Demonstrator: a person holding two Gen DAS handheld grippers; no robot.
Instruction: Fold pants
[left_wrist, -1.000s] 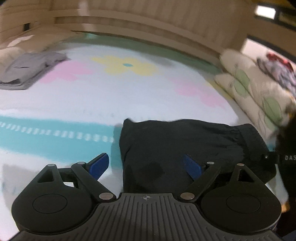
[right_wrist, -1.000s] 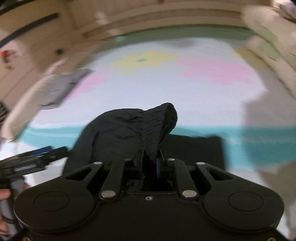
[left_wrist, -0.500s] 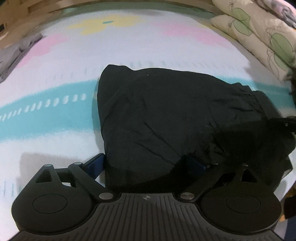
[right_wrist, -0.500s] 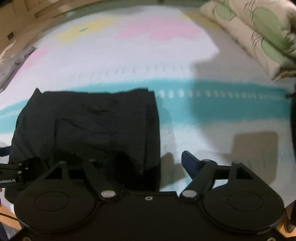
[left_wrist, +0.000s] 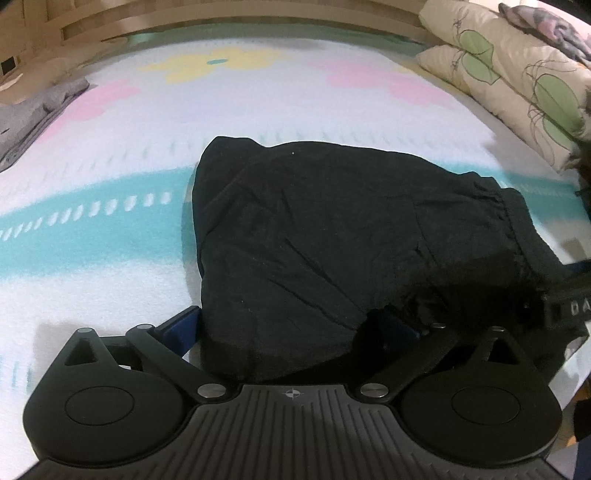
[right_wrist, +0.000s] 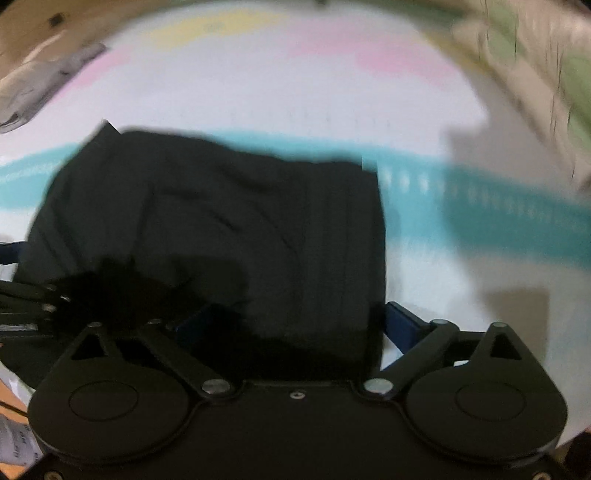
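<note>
on the bed's white flowered sheet (left_wrist: 110, 280), the black fabric pants (left_wrist: 332, 236) now lie as a folded bundle; a second ago the right hand-held gripper (right_wrist: 295, 325) pinched a raised fold, since let go. both it and the left hand-held gripper (left_wrist: 291, 328) sit low, fingers apart, straddling the near edge.

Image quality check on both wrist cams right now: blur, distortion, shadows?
Left wrist: sharp, strong fisheye bending; pants nearly featureless black; pillows crisp. Right wrist: motion blur smears pants and the teal stripe; a gripper shadow falls on the sheet.
</note>
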